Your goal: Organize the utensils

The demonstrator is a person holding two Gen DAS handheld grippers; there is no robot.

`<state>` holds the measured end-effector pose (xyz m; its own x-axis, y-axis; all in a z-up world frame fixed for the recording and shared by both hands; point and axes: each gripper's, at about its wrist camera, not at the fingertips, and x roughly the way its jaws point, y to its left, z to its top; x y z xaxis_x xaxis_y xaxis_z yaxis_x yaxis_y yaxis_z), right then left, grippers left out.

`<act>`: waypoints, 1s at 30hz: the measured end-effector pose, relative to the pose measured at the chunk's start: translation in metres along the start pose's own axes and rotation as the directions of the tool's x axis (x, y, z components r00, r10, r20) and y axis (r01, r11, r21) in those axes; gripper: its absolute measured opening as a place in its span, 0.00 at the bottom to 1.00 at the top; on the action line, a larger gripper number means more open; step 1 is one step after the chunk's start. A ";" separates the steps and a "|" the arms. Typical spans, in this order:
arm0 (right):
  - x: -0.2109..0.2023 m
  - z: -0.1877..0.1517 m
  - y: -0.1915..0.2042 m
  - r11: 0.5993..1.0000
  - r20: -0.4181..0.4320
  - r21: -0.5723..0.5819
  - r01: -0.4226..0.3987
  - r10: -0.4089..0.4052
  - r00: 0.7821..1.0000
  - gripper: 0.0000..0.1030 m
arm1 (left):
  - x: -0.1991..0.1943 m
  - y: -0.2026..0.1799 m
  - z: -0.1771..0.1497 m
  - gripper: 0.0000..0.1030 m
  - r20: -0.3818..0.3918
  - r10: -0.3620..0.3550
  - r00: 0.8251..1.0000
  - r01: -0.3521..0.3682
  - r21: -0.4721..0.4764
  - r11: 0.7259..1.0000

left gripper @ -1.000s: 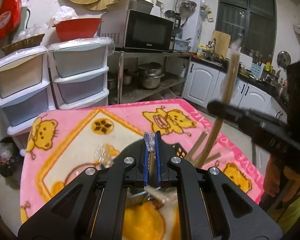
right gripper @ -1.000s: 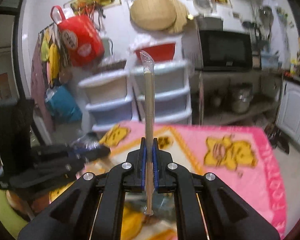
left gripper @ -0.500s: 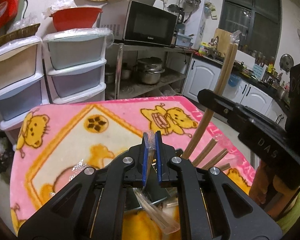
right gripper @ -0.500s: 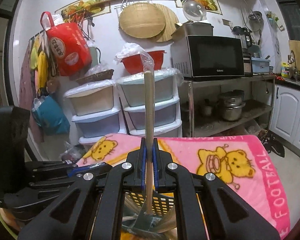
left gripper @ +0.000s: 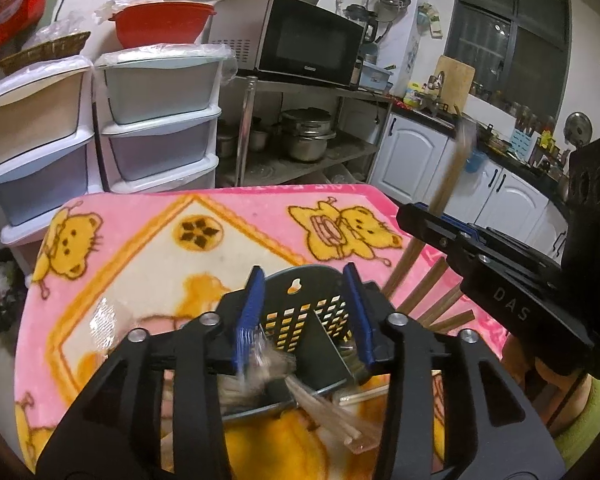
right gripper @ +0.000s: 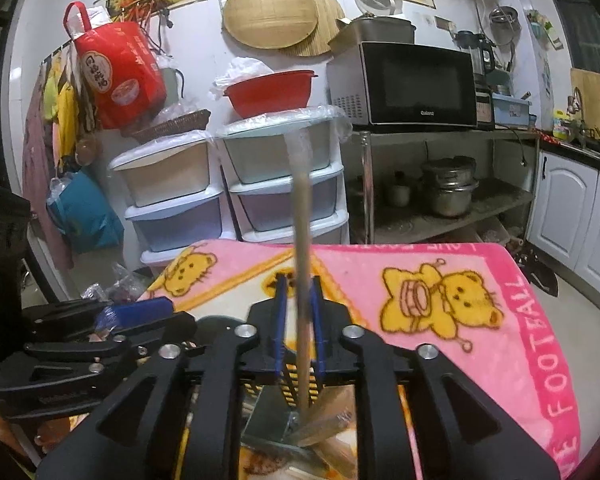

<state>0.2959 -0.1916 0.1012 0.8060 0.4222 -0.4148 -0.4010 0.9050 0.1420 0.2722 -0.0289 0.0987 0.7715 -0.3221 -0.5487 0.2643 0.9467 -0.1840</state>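
Observation:
A dark perforated utensil basket (left gripper: 300, 271) stands on the pink bear blanket (left gripper: 220, 216), just beyond my left gripper (left gripper: 306, 302). Its jaws are opening and nothing is pinched between them. A blurred pair of plastic-wrapped chopsticks (left gripper: 324, 404) lies slanted across the basket's near rim below the fingers. My right gripper (right gripper: 299, 310) hovers over the same basket (right gripper: 288, 382). Its jaws are opening, and an upright wrapped chopstick pair (right gripper: 302, 232) stands loose between the pads, its lower end in the basket. The right gripper (left gripper: 428, 220) shows at the right of the left wrist view.
Several brown chopsticks (left gripper: 432, 294) lie on the blanket right of the basket, and a clear wrapper (left gripper: 100, 320) lies to its left. Plastic drawer stacks (left gripper: 156, 120) and a metal rack with a microwave (left gripper: 308, 40) stand behind the table. A person's green sleeve (left gripper: 588, 420) is at the right.
Both grippers sank toward the basket. The left jaws parted and the wrapped chopsticks slipped out and down. The right jaws loosened around the upright pair, which now sits lower.

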 end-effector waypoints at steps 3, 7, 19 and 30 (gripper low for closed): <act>-0.005 -0.003 -0.003 1.000 -0.001 0.011 0.003 -0.003 1.000 0.22 | -0.006 0.001 -0.002 0.39 0.006 0.003 1.000 -0.003 -0.003 1.000; -0.016 -0.004 -0.006 1.000 0.003 0.022 0.004 -0.004 1.000 0.28 | -0.015 0.002 -0.004 0.47 0.016 0.004 1.000 -0.004 -0.009 1.000; -0.065 -0.017 -0.007 1.000 0.012 0.022 -0.008 0.007 1.000 0.53 | -0.055 0.001 -0.017 0.84 0.057 0.013 0.998 -0.011 -0.036 0.999; -0.102 -0.044 0.003 1.000 -0.001 -0.008 0.007 -0.007 1.000 0.76 | -0.080 0.006 -0.050 0.90 0.059 0.018 0.998 -0.012 -0.092 0.996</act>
<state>0.1934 -0.2339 0.1046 0.8087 0.4156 -0.4164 -0.3985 0.9076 0.1319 0.1824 0.0024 0.1007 0.8088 -0.3047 -0.5030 0.2004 0.9469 -0.2515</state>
